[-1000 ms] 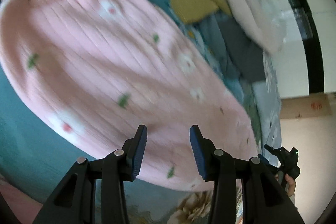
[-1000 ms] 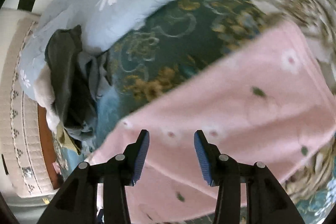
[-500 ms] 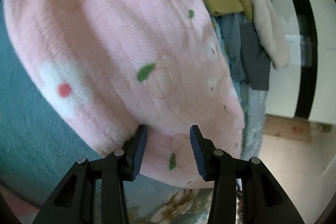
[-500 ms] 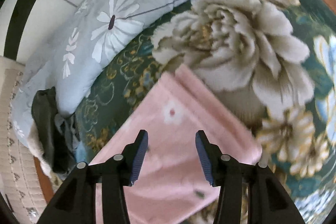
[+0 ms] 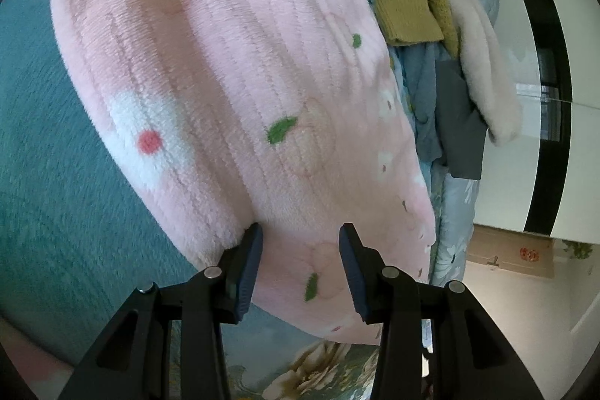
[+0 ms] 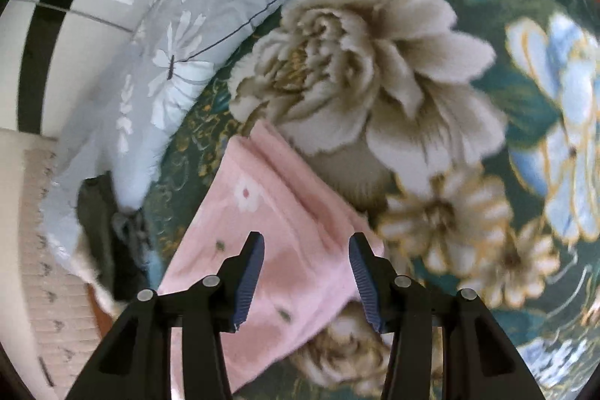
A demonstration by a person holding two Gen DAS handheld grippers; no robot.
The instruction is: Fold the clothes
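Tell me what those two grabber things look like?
Both look alike. The left gripper and the right gripper each have two black plastic arms that spread like a fork, with silver round bolts at the joints. The fingers carry dark blue pads with tiny ridges on the inside. No cables, writing or sleeves show.

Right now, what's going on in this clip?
A person with a gripper in each hand is folding clothes on a bed. A fluffy pink fleece garment with white flowers and green leaves lies on the teal floral bedspread. The left gripper hangs open at one edge of it, the right gripper open over another end; neither grips it. A mustard knitted sweater and other clothes are piled by the grey daisy-print pillow.
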